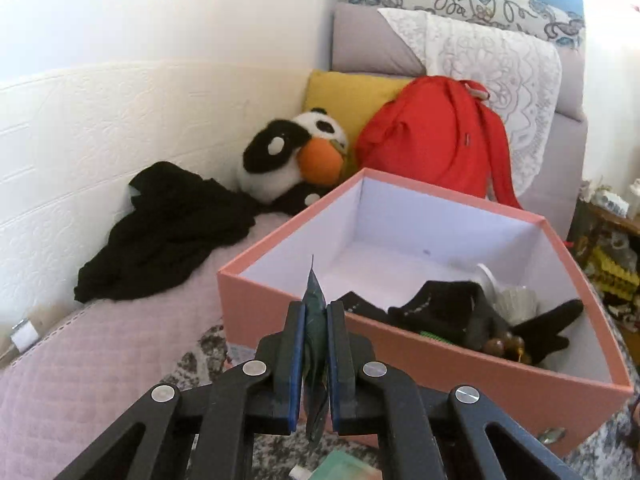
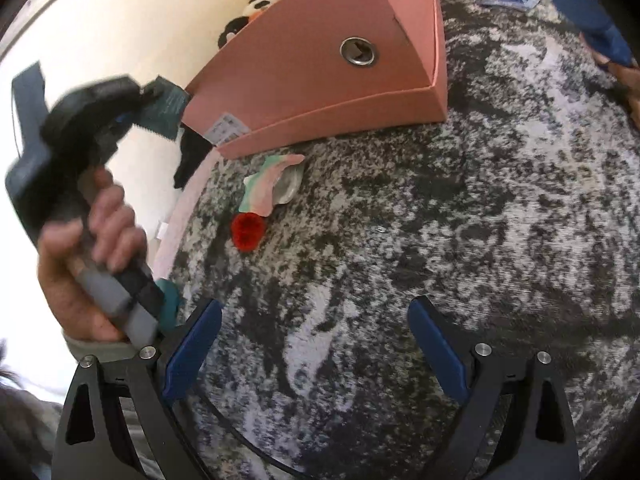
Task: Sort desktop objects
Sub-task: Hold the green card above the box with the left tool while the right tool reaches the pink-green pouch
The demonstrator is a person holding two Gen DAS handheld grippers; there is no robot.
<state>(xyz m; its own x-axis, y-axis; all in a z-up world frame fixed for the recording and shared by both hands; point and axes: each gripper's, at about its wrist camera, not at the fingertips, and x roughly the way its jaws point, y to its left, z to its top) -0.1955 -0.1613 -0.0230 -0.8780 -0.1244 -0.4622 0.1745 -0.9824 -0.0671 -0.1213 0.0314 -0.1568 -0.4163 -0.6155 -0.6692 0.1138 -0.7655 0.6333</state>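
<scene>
From the left wrist camera, the left gripper point(image 1: 316, 344) is pressed together on a thin dark green packet point(image 1: 314, 320), which stands edge-on between the blue pads and pokes out past their tips. Just ahead and to the right of the tips sits an open pink box point(image 1: 288, 236) with a white interior; dark fabric items, brown beads and a pale ribbed object lie in its far right corner. The packet looks light, flat and floppy, so it is probably best held mid-body, as it is here.

From the right wrist camera, the right gripper point(image 2: 316, 344) is spread wide and holds nothing, hovering over a speckled grey cloth point(image 2: 480, 220). Ahead and to the left lie a pastel striped wrapper point(image 2: 266, 192) and a fuzzy red ball point(image 2: 248, 230), touching each other. The left hand point(image 2: 86, 248) is at far left.
</scene>
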